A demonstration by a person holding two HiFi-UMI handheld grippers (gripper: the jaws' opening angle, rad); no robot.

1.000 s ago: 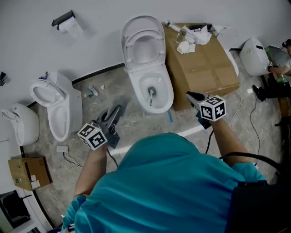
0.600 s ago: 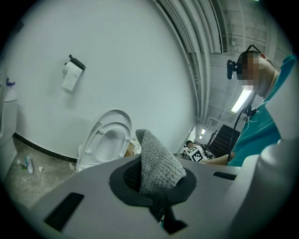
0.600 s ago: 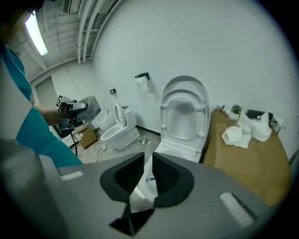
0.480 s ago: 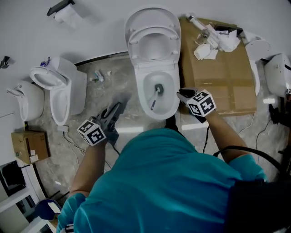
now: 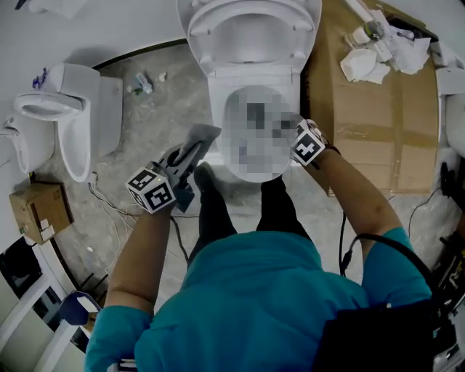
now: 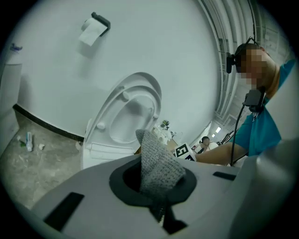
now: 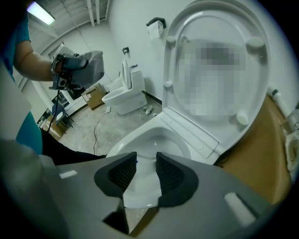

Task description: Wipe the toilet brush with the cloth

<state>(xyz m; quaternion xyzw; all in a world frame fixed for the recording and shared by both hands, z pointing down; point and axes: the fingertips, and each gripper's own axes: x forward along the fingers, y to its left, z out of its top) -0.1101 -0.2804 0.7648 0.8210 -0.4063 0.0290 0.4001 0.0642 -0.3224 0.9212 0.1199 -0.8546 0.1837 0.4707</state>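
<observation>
Standing right over the toilet [image 5: 218,102], with its lid [image 5: 247,22] flipped up against the wall. The left gripper [image 5: 187,154] is clamped on the gray cloth [image 5: 203,135]. The cloth sticks up out of the jaws as a folded flap, and it sits just off the bowl's left edge, over the floor [image 5: 152,116]. In the left gripper view the flap covers most of the space between the pads.

The right gripper [image 7: 146,170] points down over the bowl's right side. Its jaws are opening with nothing between them, just white porcelain showing through the gap, and the pads [image 7: 122,172] touch nothing.

The brush I honestly can't make out in any view, so I can't say where it is.

Other stuff around: a big cardboard box [image 5: 363,123] sits tight against the toilet's right side with crumpled paper [image 5: 378,54] on top. 1 more toilet [image 5: 73,123] stands well off to the left, with a small box [image 5: 36,211] near it. A paper roll [image 6: 91,30] hangs on a wall holder.
</observation>
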